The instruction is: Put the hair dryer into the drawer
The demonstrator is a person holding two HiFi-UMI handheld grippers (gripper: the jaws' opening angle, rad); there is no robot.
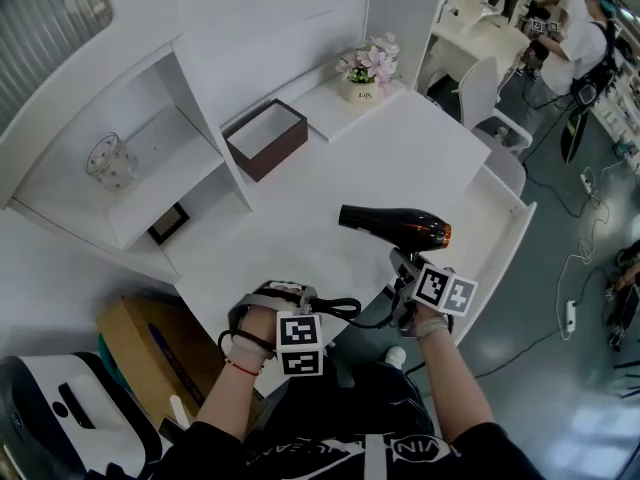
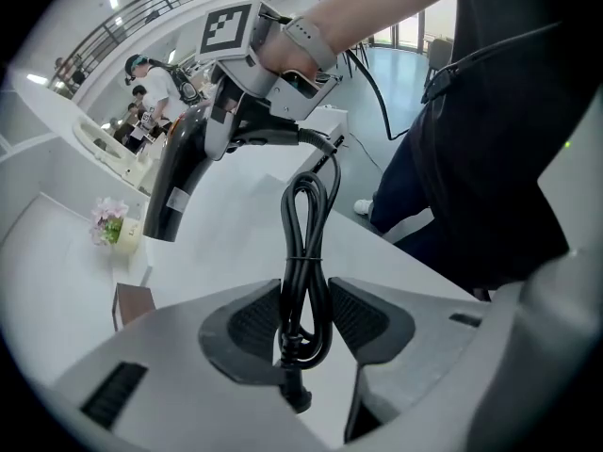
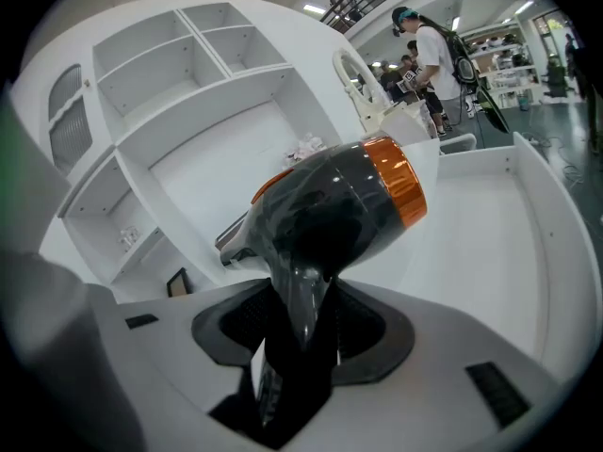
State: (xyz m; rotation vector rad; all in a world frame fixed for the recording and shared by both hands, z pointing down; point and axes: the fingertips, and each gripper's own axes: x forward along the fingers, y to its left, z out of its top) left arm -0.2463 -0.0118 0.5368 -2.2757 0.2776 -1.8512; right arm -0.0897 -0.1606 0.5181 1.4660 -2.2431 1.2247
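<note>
**Hair dryer held over the front of the tabletop, cord gathered in the other gripper**

My right gripper (image 3: 303,320) is clamped on the handle of the hair dryer (image 1: 395,226), with a pad pressing each side of the black grip. The dryer is off the surface, above the front right part of the white tabletop (image 1: 400,158). Its body lies roughly level. The dark nozzle points toward the left side and the orange ring at its rear faces the right edge.

My left gripper (image 2: 303,314) pinches the bundled black cord (image 2: 303,243). The tied loops run up between the two pads and the plug end hangs just below them. From the bundle, the cord leads up to the base of the dryer's handle, so the two grippers sit close together near the front edge.

The drawer (image 1: 270,154) is brown outside, white inside and open at the top. It sits at the back left of the tabletop, against the white shelf unit (image 1: 160,118), well apart from the dryer. A small pot of pink flowers (image 1: 366,66) stands at the back edge to the drawer's right. A glass jar (image 1: 108,160) rests on one of the shelves.
</note>
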